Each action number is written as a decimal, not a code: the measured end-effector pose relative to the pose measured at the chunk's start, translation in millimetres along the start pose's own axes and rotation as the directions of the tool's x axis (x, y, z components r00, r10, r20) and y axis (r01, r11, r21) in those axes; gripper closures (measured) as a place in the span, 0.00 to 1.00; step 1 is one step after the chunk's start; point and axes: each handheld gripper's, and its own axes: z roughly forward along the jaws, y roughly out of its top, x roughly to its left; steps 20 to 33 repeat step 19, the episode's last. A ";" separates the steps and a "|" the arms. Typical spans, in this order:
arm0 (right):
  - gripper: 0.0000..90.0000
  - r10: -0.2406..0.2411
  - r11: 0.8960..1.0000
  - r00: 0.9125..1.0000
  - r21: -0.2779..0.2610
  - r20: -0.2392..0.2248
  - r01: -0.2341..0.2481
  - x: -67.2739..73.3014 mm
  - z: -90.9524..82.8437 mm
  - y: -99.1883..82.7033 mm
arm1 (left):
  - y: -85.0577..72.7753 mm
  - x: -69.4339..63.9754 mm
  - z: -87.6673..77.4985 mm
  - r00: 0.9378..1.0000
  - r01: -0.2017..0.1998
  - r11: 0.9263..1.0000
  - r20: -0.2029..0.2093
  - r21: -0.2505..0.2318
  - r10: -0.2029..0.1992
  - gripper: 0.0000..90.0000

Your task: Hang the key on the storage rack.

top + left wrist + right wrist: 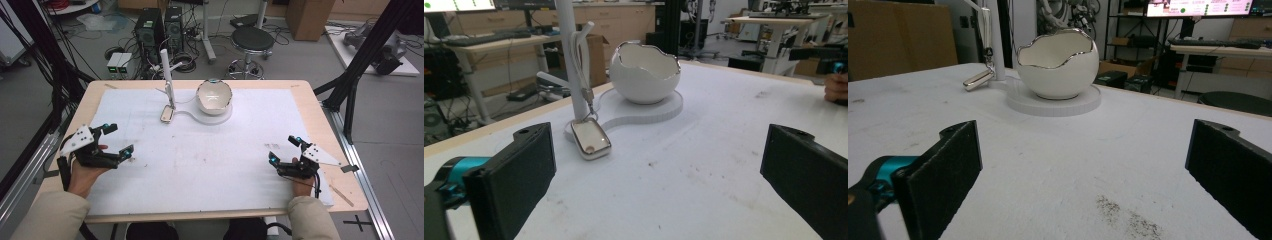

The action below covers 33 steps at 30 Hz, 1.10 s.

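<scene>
A white egg-shaped bowl (214,96) with a jagged silver rim sits on a white round base (226,117) at the back middle of the table. To its left a white post (167,77) stands upright, and a small silver-edged tag (166,114) lies at its foot on a chain. My left gripper (118,139) rests at the table's left side, open and empty, jaws aimed at the tag (591,139) and bowl (644,72). My right gripper (285,149) rests at the right side, open and empty, facing the bowl (1058,62).
A white mat (200,150) covers most of the wooden table (320,130). Behind the table stand a black stool (252,40), computer towers (150,30) and cables. Black frame posts (367,45) rise at the right and left.
</scene>
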 end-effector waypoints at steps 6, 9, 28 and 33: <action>0.01 -0.008 1.000 1.000 -0.010 0.001 0.008 -0.2 -0.2 -0.1 | -32.8 -6.5 -8.2 0.998 0.047 0.998 -0.045 -0.035 -0.048 0.02; 0.01 -0.008 1.000 1.000 -0.008 0.002 0.009 -0.1 -0.2 -0.1 | -42.9 -10.0 -11.2 0.997 0.030 0.997 -0.069 -0.066 -0.034 0.02; 0.01 -0.002 1.000 1.000 -0.005 0.001 0.002 0.2 -0.4 -0.2 | -45.9 -11.7 -12.6 0.998 0.018 0.997 -0.065 -0.079 -0.023 0.02; 0.01 -0.002 1.000 1.000 -0.005 0.001 0.002 0.2 -0.4 -0.2 | -45.9 -11.7 -12.6 0.998 0.018 0.997 -0.065 -0.079 -0.023 0.02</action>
